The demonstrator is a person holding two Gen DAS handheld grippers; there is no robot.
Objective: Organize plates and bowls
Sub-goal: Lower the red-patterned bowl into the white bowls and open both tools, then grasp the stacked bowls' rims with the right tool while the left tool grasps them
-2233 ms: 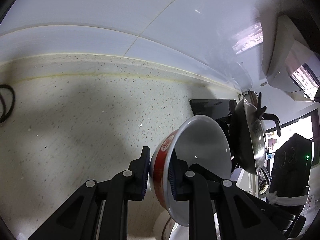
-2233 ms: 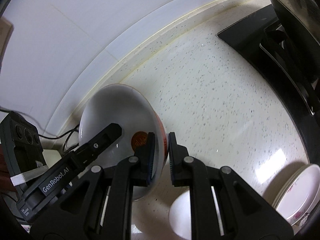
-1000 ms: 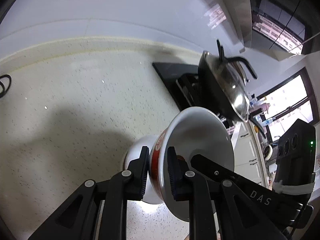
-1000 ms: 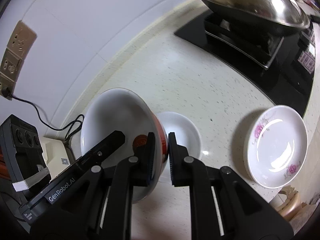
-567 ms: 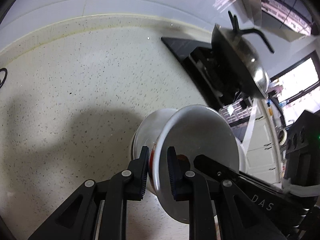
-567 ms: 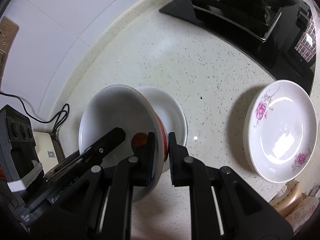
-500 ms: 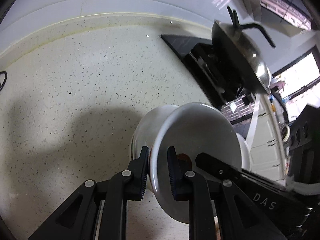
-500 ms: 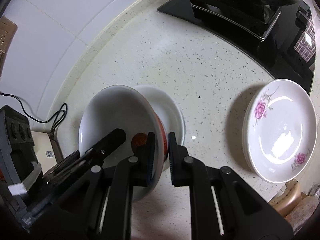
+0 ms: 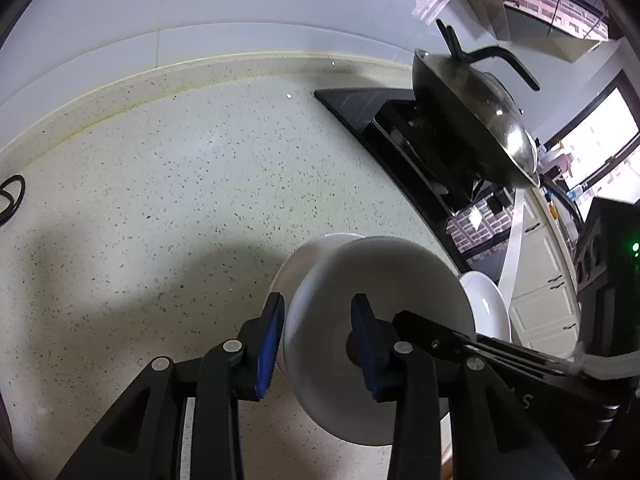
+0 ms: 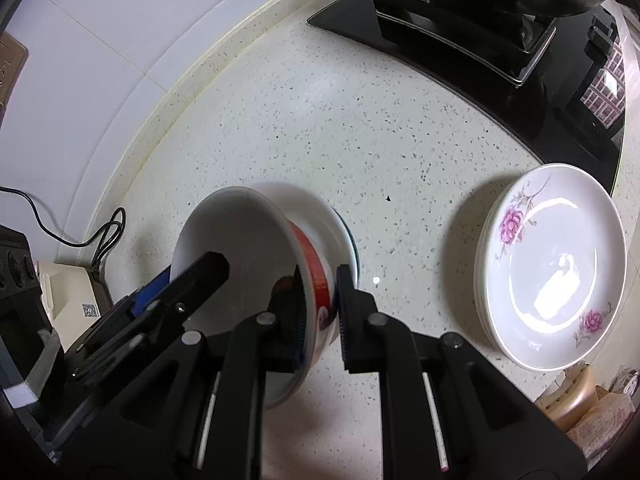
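Looking down along both pairs of tongs, we see a white bowl with a red band tilted on its side and nested into another white bowl that sits on the speckled countertop. Our right gripper is clenched on the red-banded bowl's rim — one finger inside the bowl, the other against the red outside wall. Our left gripper straddles the opposite side of the same rim; its jaws are opening, and the blue pads stand clear of the wall with the rim between them, so it has let go.

From the left wrist view the tilted bowl shows its white inside, and the edge of the lower bowl peeks out behind it. The right gripper's black finger reaches into the bowl from the lower right of that view.

To the right of the bowls, well apart, lies a stack of white plates with pink flowers, close to the counter's front edge. Behind them sits a black stove with a steel wok on it. At the far left of the right wrist view a black cable runs along the white wall, near a small cream-coloured box with a QR code.
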